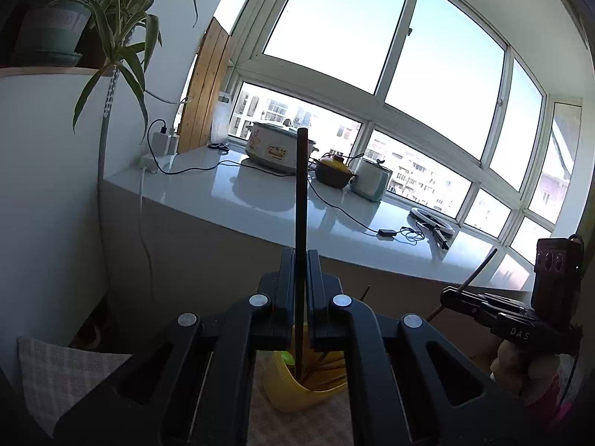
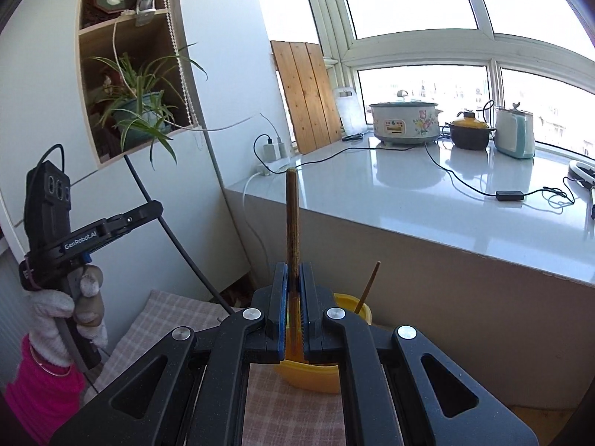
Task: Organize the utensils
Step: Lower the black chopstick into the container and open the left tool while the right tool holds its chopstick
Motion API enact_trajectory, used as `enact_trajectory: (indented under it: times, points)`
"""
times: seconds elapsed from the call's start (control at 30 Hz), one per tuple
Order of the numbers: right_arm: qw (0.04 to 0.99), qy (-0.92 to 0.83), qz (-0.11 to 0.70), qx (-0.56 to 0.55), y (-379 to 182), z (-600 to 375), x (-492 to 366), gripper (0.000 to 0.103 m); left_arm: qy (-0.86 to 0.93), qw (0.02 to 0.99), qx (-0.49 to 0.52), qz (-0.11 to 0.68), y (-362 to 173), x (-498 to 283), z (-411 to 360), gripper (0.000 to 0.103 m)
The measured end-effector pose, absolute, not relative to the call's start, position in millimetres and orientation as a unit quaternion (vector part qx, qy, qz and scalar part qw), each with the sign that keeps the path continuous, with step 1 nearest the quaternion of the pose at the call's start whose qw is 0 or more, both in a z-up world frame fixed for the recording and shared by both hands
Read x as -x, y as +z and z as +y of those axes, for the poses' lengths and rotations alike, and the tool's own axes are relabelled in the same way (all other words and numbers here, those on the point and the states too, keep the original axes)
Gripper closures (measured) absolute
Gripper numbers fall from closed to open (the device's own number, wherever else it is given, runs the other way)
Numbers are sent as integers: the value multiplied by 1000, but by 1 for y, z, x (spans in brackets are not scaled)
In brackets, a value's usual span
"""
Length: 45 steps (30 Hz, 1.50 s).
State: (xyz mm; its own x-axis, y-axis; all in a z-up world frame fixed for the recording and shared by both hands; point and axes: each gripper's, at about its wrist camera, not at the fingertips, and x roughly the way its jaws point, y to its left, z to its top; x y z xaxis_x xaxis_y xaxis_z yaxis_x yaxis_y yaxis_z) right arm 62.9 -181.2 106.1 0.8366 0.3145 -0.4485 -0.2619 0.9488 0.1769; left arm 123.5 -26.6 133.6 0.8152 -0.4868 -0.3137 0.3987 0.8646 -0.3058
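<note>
My left gripper (image 1: 299, 260) has its jaws clenched on a dark chopstick (image 1: 300, 193) that stands upright, its lower end reaching down into the yellow holder (image 1: 297, 390) on the checked cloth (image 1: 59, 375). More chopsticks lean inside that holder. My right gripper (image 2: 293, 275) has its jaws clenched on a brown chopstick (image 2: 292, 223), also upright, above the same yellow holder. Behind both, the white tabletop (image 2: 409, 193) carries a slow cooker (image 2: 405, 120), a small brown pot (image 2: 469, 133) and cables.
</note>
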Motion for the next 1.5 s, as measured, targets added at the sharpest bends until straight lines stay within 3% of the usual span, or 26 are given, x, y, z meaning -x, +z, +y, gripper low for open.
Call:
enact_trajectory:
  times: [1.0, 1.5]
  points:
    - [941, 108, 320, -25, 42, -175, -104, 99, -235, 928, 80, 279, 62, -156, -75, 100]
    - [942, 91, 322, -34, 35, -180, -102, 98, -229, 934, 62, 269, 60, -140, -74, 100]
